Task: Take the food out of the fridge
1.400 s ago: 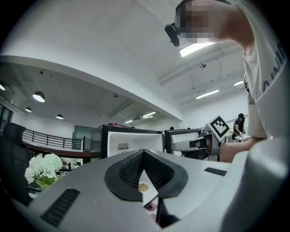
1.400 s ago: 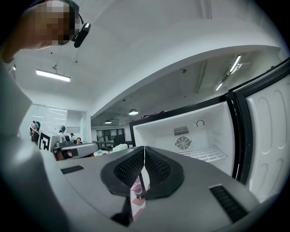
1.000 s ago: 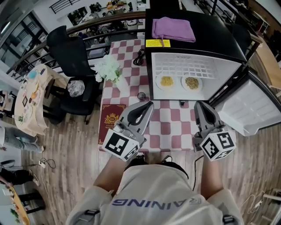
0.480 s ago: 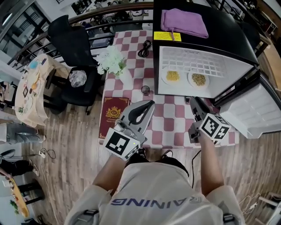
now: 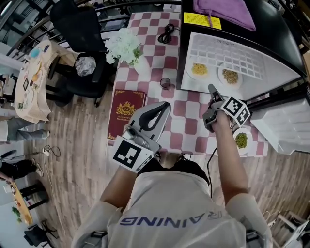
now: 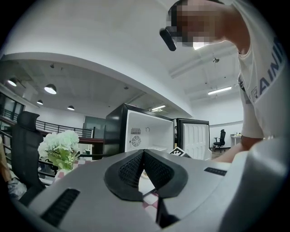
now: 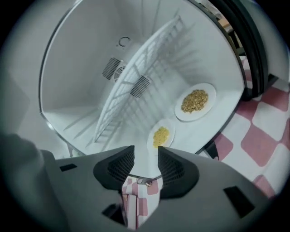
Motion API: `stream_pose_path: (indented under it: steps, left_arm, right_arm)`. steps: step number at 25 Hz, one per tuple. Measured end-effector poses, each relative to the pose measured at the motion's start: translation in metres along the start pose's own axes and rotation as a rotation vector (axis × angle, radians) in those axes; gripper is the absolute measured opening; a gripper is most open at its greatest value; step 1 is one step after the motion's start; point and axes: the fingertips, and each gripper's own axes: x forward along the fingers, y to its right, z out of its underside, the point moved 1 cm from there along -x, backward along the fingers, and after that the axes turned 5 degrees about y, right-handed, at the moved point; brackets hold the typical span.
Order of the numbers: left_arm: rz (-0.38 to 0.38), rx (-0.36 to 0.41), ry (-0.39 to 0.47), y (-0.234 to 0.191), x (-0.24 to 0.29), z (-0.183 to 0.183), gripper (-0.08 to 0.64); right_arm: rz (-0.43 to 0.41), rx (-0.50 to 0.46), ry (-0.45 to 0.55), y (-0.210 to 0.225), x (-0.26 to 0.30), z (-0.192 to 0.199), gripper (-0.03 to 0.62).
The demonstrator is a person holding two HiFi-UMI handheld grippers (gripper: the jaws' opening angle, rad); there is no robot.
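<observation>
The open fridge (image 5: 271, 36) holds two white plates on its floor, one with yellow food (image 5: 199, 69) and one with brownish food (image 5: 230, 76). My right gripper (image 5: 211, 91) sits just in front of the fridge opening, pointing at the yellow plate (image 7: 161, 136) with the brownish plate (image 7: 195, 100) to its right. Its jaws have just been opening and stand open (image 7: 146, 163) with nothing between them. A third plate with green food (image 5: 241, 140) rests on the checkered table (image 5: 189, 128) by my right forearm. My left gripper (image 5: 166, 105) hovers over the table's near edge, shut (image 6: 143, 155) and empty.
The fridge door (image 5: 286, 123) hangs open at the right. A wire shelf (image 7: 136, 77) crosses the fridge interior. A purple cloth (image 5: 224, 7) lies on top of the fridge. On the table are white flowers (image 5: 123, 46), a red book (image 5: 126, 112), a small glass (image 5: 165, 83) and a black cable (image 5: 168, 33).
My right gripper has rolled over and moved forward to the fridge opening, and its jaws have gone from shut to open. The left gripper has dropped slightly. The green plate has come into view.
</observation>
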Motion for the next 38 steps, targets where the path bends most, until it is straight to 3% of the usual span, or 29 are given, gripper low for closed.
stream_pose_path:
  steps: [6,16,21,26,33,38]
  left_arm:
    - [-0.053,-0.064,-0.053,-0.013,-0.004,0.018,0.008]
    - [-0.081,-0.084,-0.082,-0.028,-0.005,0.037,0.008]
    - [-0.085,-0.085,-0.093,-0.034,-0.005,0.038,0.008]
    - [-0.076,-0.083,-0.098,-0.033,-0.005,0.038,0.008]
    - [-0.070,-0.081,-0.105,-0.032,-0.007,0.039,0.008]
    - [-0.068,-0.086,-0.105,-0.032,-0.010,0.038,0.008]
  right_arm:
    - [0.098,0.249,0.016,0.042,0.051,0.008,0.156]
    - [0.178,0.366,0.020,0.067,0.088,0.009,0.155]
    - [0.180,0.390,0.033,0.065,0.097,0.008,0.155]
    - [0.156,0.486,0.059,0.068,0.100,0.007,0.145]
    - [0.145,0.524,0.082,0.072,0.104,0.010,0.037]
    - [0.041,0.542,0.131,0.061,0.096,0.005,0.026]
